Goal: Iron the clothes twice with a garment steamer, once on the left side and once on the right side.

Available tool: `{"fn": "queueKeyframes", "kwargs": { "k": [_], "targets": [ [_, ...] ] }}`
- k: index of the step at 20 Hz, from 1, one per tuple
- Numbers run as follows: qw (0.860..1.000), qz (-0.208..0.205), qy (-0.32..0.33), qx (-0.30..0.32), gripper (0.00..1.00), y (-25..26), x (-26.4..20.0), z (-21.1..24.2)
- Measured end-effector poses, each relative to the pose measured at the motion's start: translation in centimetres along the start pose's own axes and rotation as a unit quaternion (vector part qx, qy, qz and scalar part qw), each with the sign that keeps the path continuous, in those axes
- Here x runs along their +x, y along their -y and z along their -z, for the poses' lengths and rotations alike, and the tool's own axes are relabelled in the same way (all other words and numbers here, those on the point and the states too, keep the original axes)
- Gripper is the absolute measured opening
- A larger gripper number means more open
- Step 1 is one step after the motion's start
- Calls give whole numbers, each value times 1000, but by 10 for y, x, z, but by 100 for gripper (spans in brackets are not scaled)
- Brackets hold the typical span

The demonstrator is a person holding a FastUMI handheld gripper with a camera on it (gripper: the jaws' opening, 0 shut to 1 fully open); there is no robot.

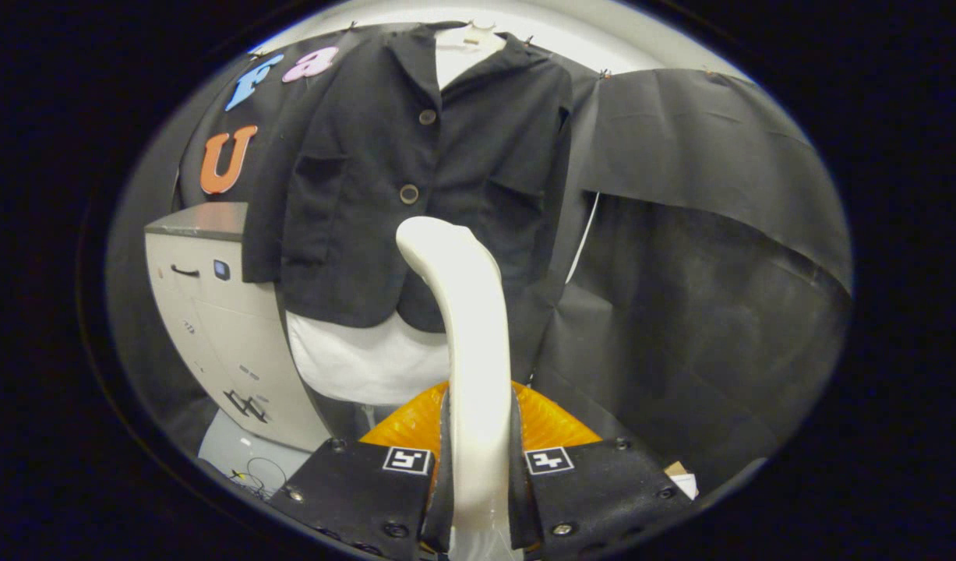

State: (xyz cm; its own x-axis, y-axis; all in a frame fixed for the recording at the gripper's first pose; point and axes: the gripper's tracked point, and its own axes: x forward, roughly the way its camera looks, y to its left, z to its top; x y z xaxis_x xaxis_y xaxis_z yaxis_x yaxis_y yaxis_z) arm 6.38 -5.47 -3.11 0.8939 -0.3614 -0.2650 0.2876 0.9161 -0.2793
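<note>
Black cloth wall (703, 234) is being seen behind everything. Dark jacket (415, 179), buttoned over a white shirt (353, 362), is being hung beyond the fingers, beside a pale cabinet (213, 312). Cream steamer (470, 351) is being pinched upright by the gripper (478, 467), both fingers pressed against its neck, just before the jacket's hem.

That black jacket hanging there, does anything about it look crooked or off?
Nothing looks damaged. The black buttoned jacket hangs slightly tilted, and a white garment sticks out below its hem. The gripper is shut on the white curved steamer, whose head is just ahead of the jacket.
</note>
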Motion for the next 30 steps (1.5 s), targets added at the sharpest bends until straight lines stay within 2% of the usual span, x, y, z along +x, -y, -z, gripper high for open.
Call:
{"fn": "queueKeyframes", "kwargs": {
  "k": [4, 9, 15, 22, 27, 30],
  "targets": [
    [1000, 11, 22, 10, 31, 16, -58, -15],
    [998, 5, 49, 25, 31, 29, -117, -24],
    [997, -36, 67, 34, 31, 54, -164, -14],
    [991, -110, 68, 25, 31, 101, -211, 31],
    [988, -140, 55, 21, 31, 132, -220, 64],
    [987, -148, 58, 25, 31, 145, -223, 67]
  ]
}}
